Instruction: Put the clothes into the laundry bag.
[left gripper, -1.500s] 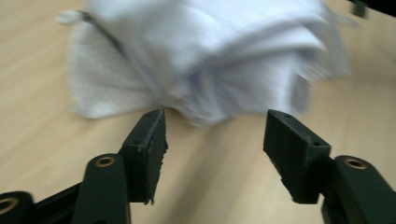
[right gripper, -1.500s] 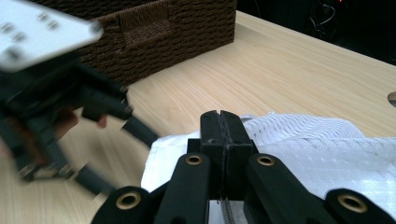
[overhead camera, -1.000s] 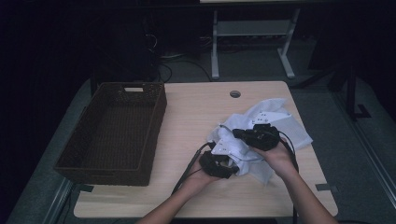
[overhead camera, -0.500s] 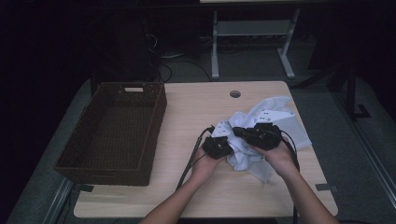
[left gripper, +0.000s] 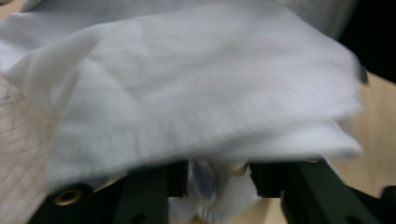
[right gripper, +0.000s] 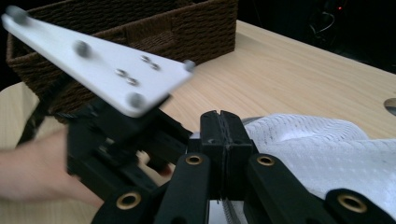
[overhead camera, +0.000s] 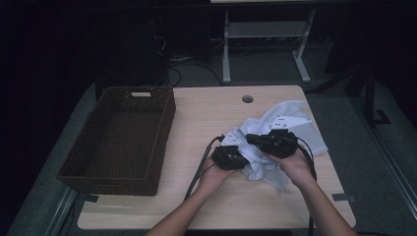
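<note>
You are clamping the white cloth (overhead camera: 275,147) right of centre with your right gripper (right gripper: 219,135); your left gripper (left gripper: 219,172) is pinching it too. The basket (overhead camera: 162,123) at left is sitting empty, so stowing looks undone.

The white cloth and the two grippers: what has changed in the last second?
The left gripper moved forward and right, closing on the right gripper. The white cloth is more bunched between them; both grippers hold folds of it. The wicker basket and the table stayed as they were.
</note>
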`<state>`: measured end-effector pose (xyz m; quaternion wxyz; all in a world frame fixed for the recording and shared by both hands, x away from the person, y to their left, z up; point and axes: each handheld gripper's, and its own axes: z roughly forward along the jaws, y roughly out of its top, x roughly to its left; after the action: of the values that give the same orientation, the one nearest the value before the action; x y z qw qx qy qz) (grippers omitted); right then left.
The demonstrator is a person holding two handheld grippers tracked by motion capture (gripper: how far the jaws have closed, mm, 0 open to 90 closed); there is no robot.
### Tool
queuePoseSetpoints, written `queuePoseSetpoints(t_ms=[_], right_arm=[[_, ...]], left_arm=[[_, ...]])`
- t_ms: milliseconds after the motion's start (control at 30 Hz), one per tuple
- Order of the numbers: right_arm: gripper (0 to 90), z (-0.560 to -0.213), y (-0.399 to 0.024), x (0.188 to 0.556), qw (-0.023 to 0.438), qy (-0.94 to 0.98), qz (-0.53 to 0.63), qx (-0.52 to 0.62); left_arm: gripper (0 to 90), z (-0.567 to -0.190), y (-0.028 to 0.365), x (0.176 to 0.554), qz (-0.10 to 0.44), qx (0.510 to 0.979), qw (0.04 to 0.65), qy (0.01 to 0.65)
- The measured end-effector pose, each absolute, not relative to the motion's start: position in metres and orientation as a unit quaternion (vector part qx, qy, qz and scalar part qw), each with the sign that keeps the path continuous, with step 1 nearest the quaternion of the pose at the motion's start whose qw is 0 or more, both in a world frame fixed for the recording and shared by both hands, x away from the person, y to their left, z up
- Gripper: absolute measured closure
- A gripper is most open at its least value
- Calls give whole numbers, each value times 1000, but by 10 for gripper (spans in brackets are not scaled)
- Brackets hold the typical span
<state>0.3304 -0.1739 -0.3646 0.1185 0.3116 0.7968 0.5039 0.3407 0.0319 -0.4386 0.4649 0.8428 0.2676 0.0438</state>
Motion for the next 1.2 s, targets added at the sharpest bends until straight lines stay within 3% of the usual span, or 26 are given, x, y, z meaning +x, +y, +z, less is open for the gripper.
queuePoseSetpoints(t_ms=[167, 367, 500, 767, 867, 1000, 1200], right_arm=[[894, -367, -172, 327, 115, 803, 498, 306], [893, -373, -173, 324, 108, 810, 490, 304], [892, -376, -174, 321, 104, 814, 485, 302], [892, -382, -182, 321, 98, 813, 485, 307], [889, -381, -182, 322, 99, 813, 485, 307], [884, -383, -182, 322, 99, 813, 483, 309], [755, -383, -188, 322, 98, 807, 484, 324]], left_arm=[[524, -426, 77, 330, 42, 847, 453, 275], [534, -421, 115, 343, 87, 837, 438, 315], [541, -426, 116, 366, 104, 834, 425, 337], [539, -447, 90, 401, 76, 845, 407, 340], [632, -452, 83, 407, 66, 853, 397, 332], [882, -453, 83, 406, 60, 860, 390, 324], [889, -450, 93, 389, 55, 859, 397, 318]])
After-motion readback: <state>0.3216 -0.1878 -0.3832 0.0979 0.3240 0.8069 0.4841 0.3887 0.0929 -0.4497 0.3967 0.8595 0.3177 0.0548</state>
